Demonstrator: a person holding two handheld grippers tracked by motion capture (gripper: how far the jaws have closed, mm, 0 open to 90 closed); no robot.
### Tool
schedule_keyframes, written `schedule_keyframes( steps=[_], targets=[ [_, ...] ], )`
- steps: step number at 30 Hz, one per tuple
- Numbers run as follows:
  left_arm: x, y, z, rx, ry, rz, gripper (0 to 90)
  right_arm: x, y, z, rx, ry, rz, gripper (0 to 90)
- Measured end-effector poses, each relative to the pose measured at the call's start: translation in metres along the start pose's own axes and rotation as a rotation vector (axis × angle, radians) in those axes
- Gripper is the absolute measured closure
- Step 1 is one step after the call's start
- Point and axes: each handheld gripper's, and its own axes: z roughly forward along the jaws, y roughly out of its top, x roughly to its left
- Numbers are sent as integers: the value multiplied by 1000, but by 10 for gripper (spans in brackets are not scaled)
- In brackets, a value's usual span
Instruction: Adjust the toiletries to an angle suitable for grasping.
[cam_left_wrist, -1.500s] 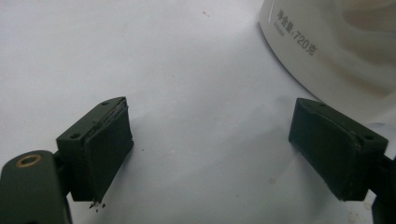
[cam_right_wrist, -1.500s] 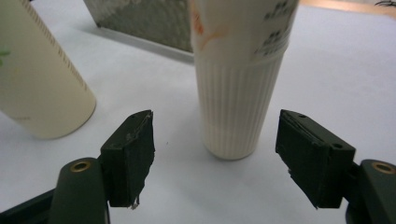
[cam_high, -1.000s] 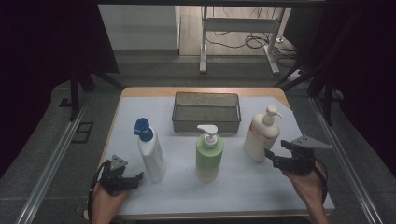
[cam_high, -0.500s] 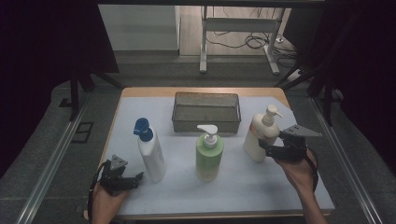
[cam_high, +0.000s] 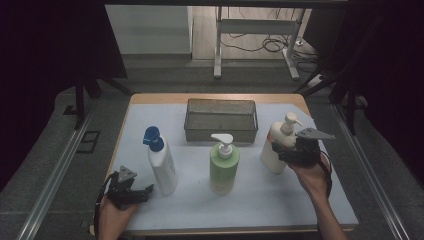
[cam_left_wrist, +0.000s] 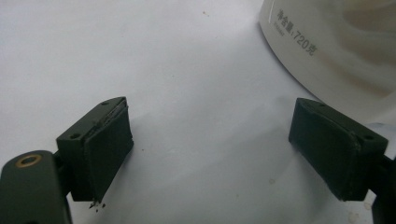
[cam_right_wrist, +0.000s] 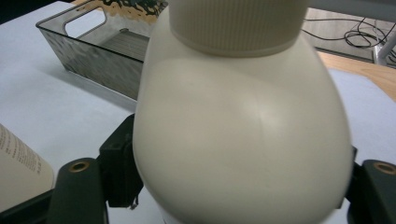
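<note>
1. Cream bottle (cam_high: 274, 150) stands upright at tabletop's right, between the 2 jaws of the right tool (cam_high: 295, 150); in right gripper view its body (cam_right_wrist: 243, 135) sits w/ a jaw at each flank.
2. Right tool's jaws have just been closing w/ the bottle between them; they look to be against its sides, but a firm grip can't be told.
3. Left tool (cam_high: 131, 192) rests low at front-left, jaws wide apart, nothing between them; pads (cam_left_wrist: 105, 149) hang just over the cover.
4. White bottle w/ blue pump (cam_high: 161, 162) stands just beside left tool, to its right; its base edge shows at top right of left gripper view (cam_left_wrist: 327, 46), near the right jaw.
5. Green bottle (cam_high: 223, 165) upright mid-tabletop, apart from both tools.
6. Grey bin (cam_high: 220, 131) sits behind the 3 bottles.
7. Tabletop (cam_high: 280, 200) has a pale cover, wood edge at back. Room dark; grey floor, metal stand and cables behind.
8. Right hand (cam_high: 312, 177) comes from bottom right, tool level, pointing left at bottle. Left hand (cam_high: 112, 215) low at front edge.
</note>
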Motion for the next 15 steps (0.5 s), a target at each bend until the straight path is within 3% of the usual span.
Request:
schedule_keyframes(
  steps=[5,15],
  targets=[
    [0,0,0,0,0,0,130,1,1,2,3,-14,2,336],
    [0,0,0,0,0,0,130,1,2,-1,26,-8,18,363]
  ],
)
